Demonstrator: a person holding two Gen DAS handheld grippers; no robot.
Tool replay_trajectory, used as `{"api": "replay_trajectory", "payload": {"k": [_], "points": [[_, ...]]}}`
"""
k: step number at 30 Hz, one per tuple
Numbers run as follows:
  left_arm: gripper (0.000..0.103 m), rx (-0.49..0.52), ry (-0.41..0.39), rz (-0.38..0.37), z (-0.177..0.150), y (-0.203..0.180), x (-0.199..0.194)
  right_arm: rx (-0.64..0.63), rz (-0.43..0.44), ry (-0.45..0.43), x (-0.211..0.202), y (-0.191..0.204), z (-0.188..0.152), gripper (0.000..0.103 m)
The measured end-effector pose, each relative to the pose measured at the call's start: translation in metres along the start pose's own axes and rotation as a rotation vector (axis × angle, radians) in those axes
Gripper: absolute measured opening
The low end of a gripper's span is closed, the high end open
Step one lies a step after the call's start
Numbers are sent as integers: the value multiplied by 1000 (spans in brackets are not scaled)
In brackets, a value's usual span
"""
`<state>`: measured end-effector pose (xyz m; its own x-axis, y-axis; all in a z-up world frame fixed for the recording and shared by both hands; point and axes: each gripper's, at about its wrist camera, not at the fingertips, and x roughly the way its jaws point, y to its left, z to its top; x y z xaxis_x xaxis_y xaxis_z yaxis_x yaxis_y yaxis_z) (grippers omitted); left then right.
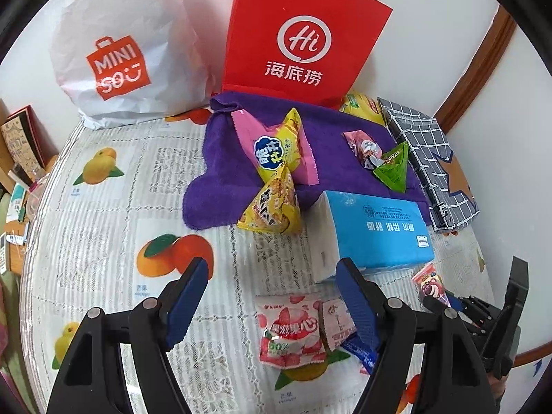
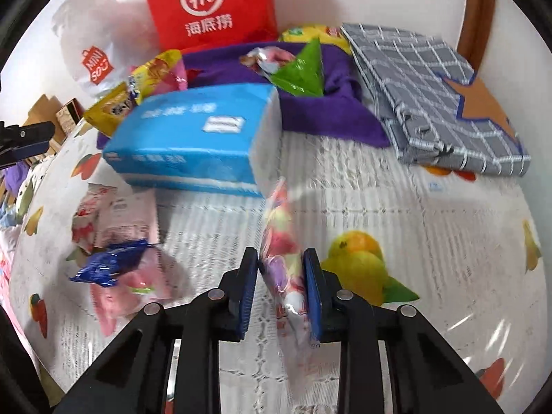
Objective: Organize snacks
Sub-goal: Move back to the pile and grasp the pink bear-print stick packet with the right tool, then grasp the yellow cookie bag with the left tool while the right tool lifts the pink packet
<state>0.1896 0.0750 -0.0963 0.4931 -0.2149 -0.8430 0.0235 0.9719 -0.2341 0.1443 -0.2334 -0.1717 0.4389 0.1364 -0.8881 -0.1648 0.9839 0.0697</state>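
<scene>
In the left wrist view, two bags are standing at the top of the frame against the wall, the plastic bag [image 1: 117, 65] at upper left and the paper bag [image 1: 303, 41] just right of it. A towel [image 1: 220, 186] is lying below the paper bag at the centre, on the tabletop [image 1: 103, 227]. Two triangular packets [image 1: 279, 148] are sitting on the towel's left part and a wrapped sweet [image 1: 365, 150] with another triangular packet [image 1: 395, 169] on its right part. A folded cloth [image 1: 431, 162] is lying at the right. A tissue pack [image 1: 376, 231] is resting below the towel, and flat sachets [image 1: 293, 334] are lying at the lower centre.
</scene>
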Motion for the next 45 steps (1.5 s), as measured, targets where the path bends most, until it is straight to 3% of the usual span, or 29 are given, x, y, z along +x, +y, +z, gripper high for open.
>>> {"api": "replay_trajectory", "payload": {"k": [12, 22, 27, 32, 45], "points": [[73, 37, 19, 46, 28, -15, 50, -10, -27, -92, 14, -8, -3, 27], [73, 30, 85, 82, 37, -15, 98, 17, -71, -138, 19, -16, 2, 27], [57, 25, 117, 84, 38, -15, 115, 21, -60, -139, 19, -19, 3, 26], [50, 23, 108, 53, 39, -13, 112, 23, -56, -134, 19, -21, 5, 22], [49, 8, 43, 35, 22, -10, 52, 20, -53, -194, -20, -7, 3, 21]]}}
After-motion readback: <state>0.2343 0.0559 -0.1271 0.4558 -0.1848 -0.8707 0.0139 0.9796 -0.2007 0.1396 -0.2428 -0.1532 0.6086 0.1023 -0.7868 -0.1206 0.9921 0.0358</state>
